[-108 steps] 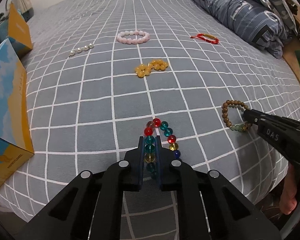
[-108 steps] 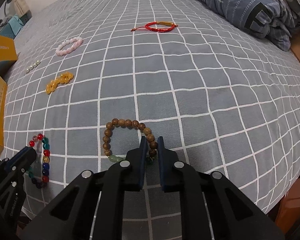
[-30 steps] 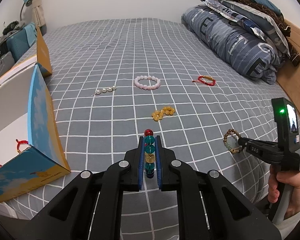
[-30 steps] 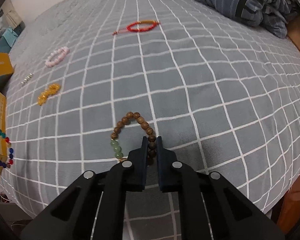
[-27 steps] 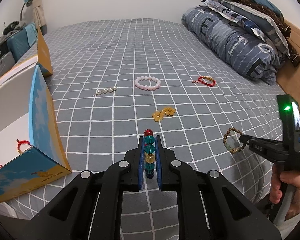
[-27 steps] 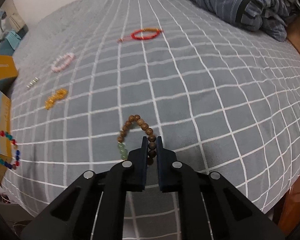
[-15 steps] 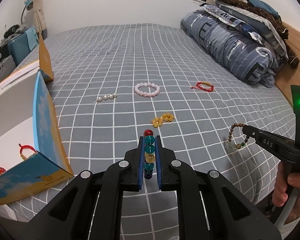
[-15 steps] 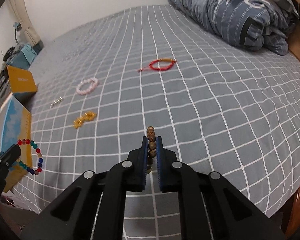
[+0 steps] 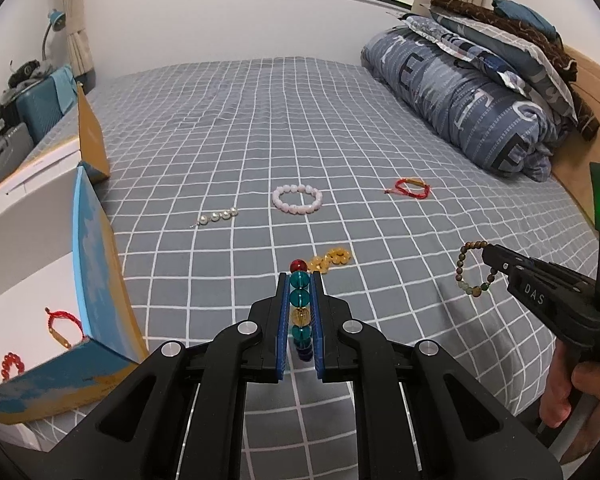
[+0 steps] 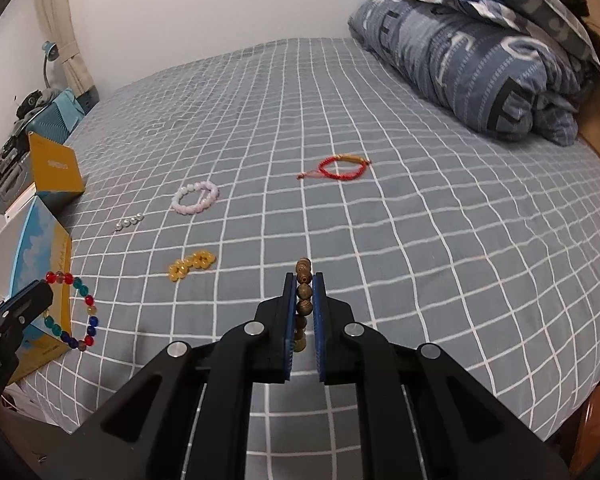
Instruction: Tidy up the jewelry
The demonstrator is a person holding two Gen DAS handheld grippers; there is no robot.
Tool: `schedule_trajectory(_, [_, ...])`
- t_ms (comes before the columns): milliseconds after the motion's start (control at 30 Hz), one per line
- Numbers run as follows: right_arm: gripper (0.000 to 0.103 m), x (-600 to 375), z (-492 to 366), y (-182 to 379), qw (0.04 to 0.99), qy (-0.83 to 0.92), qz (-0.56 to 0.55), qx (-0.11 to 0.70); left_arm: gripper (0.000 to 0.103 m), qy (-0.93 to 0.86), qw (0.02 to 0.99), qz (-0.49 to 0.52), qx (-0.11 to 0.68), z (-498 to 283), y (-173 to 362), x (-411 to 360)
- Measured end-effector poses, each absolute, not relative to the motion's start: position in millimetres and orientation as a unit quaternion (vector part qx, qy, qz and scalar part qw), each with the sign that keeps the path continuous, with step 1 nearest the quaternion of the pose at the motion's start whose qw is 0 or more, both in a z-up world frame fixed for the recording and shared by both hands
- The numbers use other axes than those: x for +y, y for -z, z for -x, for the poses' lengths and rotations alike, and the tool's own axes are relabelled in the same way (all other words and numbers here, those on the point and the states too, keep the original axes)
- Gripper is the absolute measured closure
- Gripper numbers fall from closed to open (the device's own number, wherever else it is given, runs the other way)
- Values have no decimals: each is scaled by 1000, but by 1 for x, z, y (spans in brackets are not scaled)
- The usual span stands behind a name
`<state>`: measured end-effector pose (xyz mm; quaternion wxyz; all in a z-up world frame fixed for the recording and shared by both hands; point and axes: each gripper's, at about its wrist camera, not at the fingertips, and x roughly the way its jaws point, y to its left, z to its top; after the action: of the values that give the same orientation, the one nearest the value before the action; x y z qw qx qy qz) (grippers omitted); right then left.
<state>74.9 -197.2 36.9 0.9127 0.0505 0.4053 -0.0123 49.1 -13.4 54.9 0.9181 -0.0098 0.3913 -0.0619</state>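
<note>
Grey checked bedspread (image 9: 260,128), white grid lines; rolled blue quilt (image 9: 460,92) at the headboard side.

Item 1: coloured glass bead bracelet (image 9: 300,300), clenched in my left tongs (image 9: 300,280). Hangs clear of the bed, its loop edge-on to the left camera, beads running in a line along the fingers, red bead foremost; from the right camera it shows as an open ring (image 10: 76,312) in front of the box.

Item 2: wooden bead bracelet (image 10: 303,288), clenched in my right tongs (image 10: 303,280). Off the bed, edge-on between the pads, long axis along the fingers; three and a half seconds ago it lay flat on the cover, as did item 1.

Item 3: open blue and orange box (image 9: 92,264), at the left edge of the bed. Holds a red cord bracelet (image 9: 60,326) and a red bead bracelet (image 9: 10,364).

Items on the cover, unmoved, well apart: pearl strand (image 9: 216,216), pink bead bracelet (image 9: 297,199), amber bead bracelet (image 9: 332,258), second red cord bracelet (image 9: 410,187)

Item 4: orange box (image 10: 56,168), beyond the open one
</note>
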Motion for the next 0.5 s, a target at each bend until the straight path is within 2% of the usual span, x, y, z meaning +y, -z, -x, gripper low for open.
schedule_trajectory(500, [96, -124, -100, -71, 925, -41, -13, 377, 94, 31, 926, 26, 375, -63, -83, 29])
